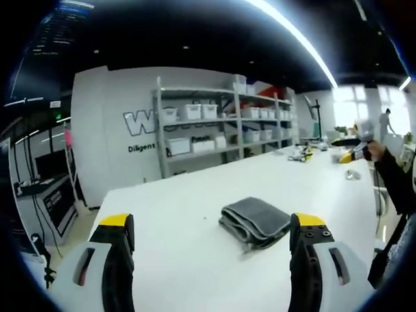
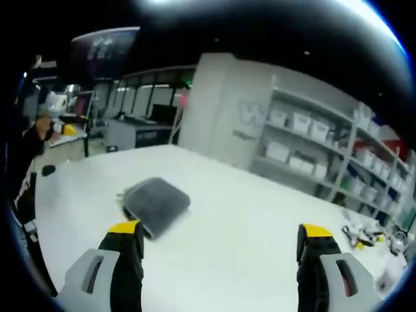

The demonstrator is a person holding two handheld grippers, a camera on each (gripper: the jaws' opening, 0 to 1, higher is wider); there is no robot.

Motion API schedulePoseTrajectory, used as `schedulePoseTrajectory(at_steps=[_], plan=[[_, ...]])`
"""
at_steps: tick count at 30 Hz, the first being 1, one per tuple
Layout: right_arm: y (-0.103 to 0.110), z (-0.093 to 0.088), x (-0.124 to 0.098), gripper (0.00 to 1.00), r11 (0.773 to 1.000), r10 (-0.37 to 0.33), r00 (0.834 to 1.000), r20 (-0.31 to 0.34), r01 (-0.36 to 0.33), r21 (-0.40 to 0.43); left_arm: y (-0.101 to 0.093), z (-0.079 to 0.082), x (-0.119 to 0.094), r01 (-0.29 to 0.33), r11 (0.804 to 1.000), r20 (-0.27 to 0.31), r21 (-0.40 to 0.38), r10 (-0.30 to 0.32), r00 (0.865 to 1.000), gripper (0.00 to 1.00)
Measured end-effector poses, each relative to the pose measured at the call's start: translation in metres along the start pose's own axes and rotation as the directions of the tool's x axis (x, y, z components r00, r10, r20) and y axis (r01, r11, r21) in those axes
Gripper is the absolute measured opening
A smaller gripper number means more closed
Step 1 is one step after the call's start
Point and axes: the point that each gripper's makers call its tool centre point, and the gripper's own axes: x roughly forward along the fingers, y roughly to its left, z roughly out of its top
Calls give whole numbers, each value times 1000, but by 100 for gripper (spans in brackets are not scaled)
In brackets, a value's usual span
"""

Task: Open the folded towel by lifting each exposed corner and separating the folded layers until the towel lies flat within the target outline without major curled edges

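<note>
In the left gripper view, the left gripper (image 1: 211, 227) rises from the bottom edge, its two black fingers (image 1: 118, 260) tipped in yellow and spread wide apart with nothing between them, hovering above the white desk (image 1: 182, 201). In the right gripper view, the right gripper (image 2: 220, 240) stands the same way at the bottom of the frame, its fingers (image 2: 123, 257) wide apart and holding nothing, held above the desk (image 2: 240, 214).

Against the back wall, at the upper centre of the left gripper view, a metal shelving rack (image 1: 221, 123) carries rows of white storage bins (image 1: 192, 112); what lies inside them cannot be told. The same rack (image 2: 325, 156) runs along the right side of the right gripper view, with pale bins (image 2: 300, 122) on its shelves.

The towel (image 1: 255, 221) is grey, folded into a thick, compact rectangle with several layers showing along its near edge. In the left gripper view it lies on the desk just above and between the fingers, nearer the right one. In the right gripper view the towel (image 2: 156, 203) sits left of centre, just above the left finger, and looks blurred. Small items (image 1: 305, 153) clutter the far end of the desk at the right of the left gripper view. A person's dark sleeve (image 1: 396, 175) shows at the right edge there.
</note>
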Motion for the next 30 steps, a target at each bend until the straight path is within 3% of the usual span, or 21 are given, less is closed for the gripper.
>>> schedulePoseTrajectory(at_steps=[2, 9, 13, 18, 24, 30], plan=[[-5, 10, 4, 100, 1000, 3, 1000, 23, -4, 20, 1, 5, 7, 21, 999, 12, -29, -21, 1000, 98], [-8, 43, 18, 100, 995, 38, 994, 104, -47, 83, 18, 44, 18, -37, 999, 92, 10, 36, 995, 97], [4, 60, 39, 100, 993, 71, 988, 135, -83, 86, 34, 64, 25, -64, 995, 177, -72, 76, 981, 97], [19, 75, 59, 100, 990, 109, 981, 162, -122, 75, 34, 56, 38, -87, 996, 145, -20, 89, 985, 95], [22, 69, 72, 100, 991, 113, 983, 148, -122, 56, 27, 42, 49, -85, 996, 84, 19, 84, 993, 99], [31, 63, 83, 100, 989, 141, 980, 139, -144, 14, 12, 34, 64, -9, 1000, 79, -6, 10, 997, 99]])
